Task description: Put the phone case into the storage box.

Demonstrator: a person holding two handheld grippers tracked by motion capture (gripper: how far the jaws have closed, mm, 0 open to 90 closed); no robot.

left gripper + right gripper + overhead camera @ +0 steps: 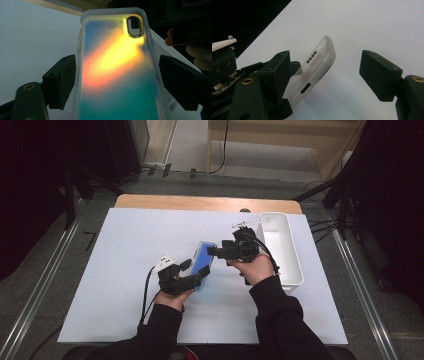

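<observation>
A translucent phone case (202, 256) with blue, yellow and orange tints is held above the white table top (120, 270), slanting up away from the person. My left gripper (195, 269) is shut on its near end; in the left gripper view the case (117, 70) fills the gap and both jaws press its long edges. My right gripper (214, 251) is at the case's far end and stands open. In the right gripper view the case's end (317, 65), with its port cut-outs, rests beside the left jaw, and a wide gap separates it from the other jaw.
A long white bin (295, 257) stands at the right of the table, close behind the right hand. A thin white stick-like object (250, 222) lies across its far left corner. The wooden table edge (200, 202) shows behind the white top.
</observation>
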